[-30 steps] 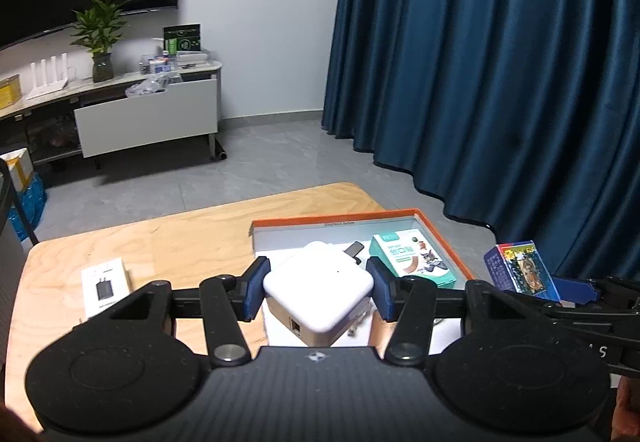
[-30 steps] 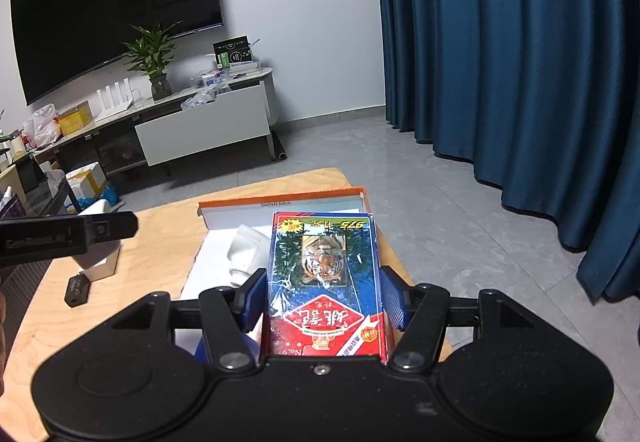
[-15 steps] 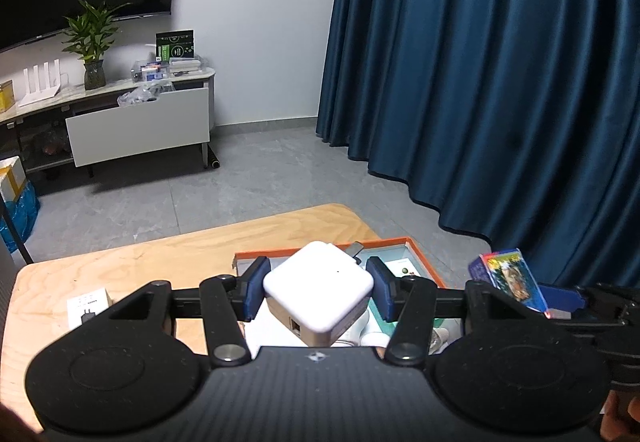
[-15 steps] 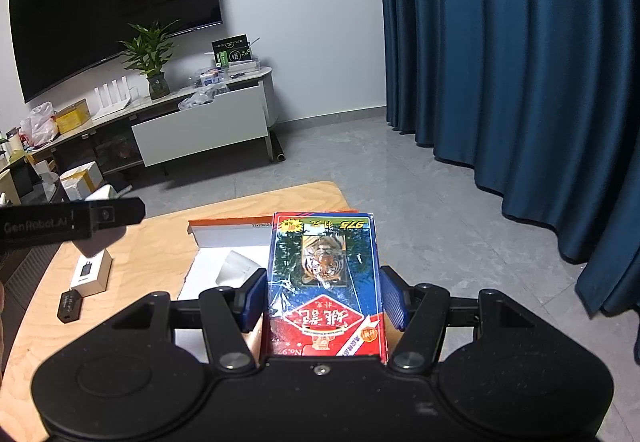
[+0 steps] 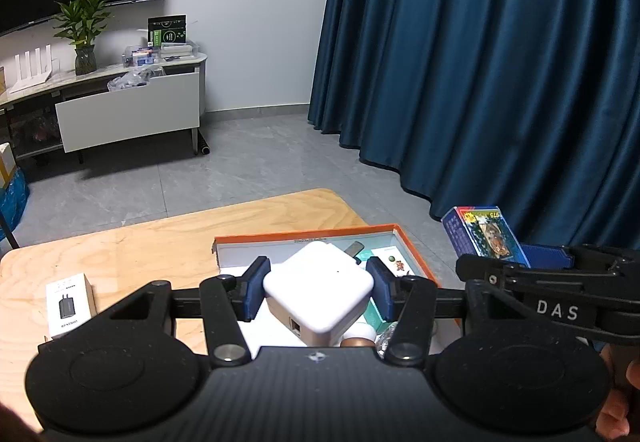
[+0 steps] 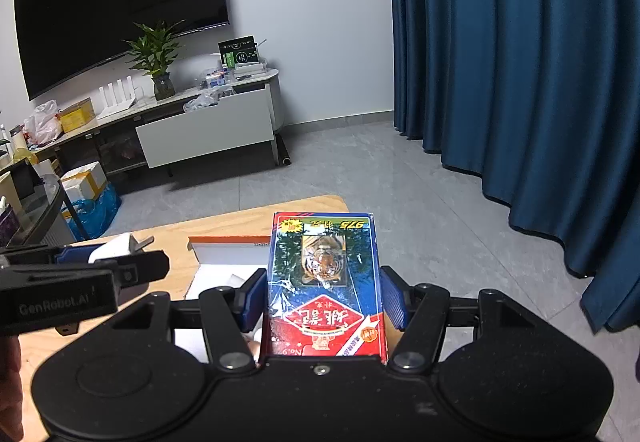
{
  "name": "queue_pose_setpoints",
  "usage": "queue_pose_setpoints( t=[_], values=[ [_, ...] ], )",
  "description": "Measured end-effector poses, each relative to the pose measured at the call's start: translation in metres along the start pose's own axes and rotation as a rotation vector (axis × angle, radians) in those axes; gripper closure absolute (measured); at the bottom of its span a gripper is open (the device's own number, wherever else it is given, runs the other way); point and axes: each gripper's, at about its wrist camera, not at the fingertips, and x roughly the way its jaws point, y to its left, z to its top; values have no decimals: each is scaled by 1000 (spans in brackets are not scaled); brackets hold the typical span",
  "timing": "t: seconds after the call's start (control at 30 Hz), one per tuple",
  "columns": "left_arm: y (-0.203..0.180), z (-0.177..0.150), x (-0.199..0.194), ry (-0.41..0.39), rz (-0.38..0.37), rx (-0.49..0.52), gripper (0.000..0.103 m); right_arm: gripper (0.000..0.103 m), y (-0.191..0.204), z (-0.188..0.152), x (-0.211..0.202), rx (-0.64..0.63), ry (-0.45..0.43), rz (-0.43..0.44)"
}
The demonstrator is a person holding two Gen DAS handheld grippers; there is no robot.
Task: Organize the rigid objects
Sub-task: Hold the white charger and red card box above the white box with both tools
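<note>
Grippers both carry a load above the light wooden table (image 5: 140,254). The left gripper (image 5: 318,292) is clamped on a white, square, rounded-corner power adapter (image 5: 320,292), its blue pads pressing the adapter's two sides; the adapter hangs over the shallow orange-rimmed cardboard tray (image 5: 412,254), whose white floor holds a teal packet and some small items partly hidden behind the fingers. The right gripper (image 6: 324,296) is clenched on a blue and red playing-card box with a tiger picture (image 6: 324,282), held flat with the printed face up, out past the tray's right side and above the table's far corner; in the left wrist view the same box (image 5: 486,236) shows to the right of the tray, ahead of the black gripper body. On the table's left lies a small white box printed with a black charger (image 5: 70,302), well apart from the tray. A fingertip of the person's hand (image 5: 616,394) shows at the lower right edge.
</note>
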Motion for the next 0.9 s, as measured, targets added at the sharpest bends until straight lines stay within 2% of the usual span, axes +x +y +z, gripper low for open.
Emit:
queue_pose_setpoints(
  t=[0.9],
  values=[
    [-5,-4,-3,-4,-16,-9,50,32,4,4,-1,-4,3,5]
  ],
)
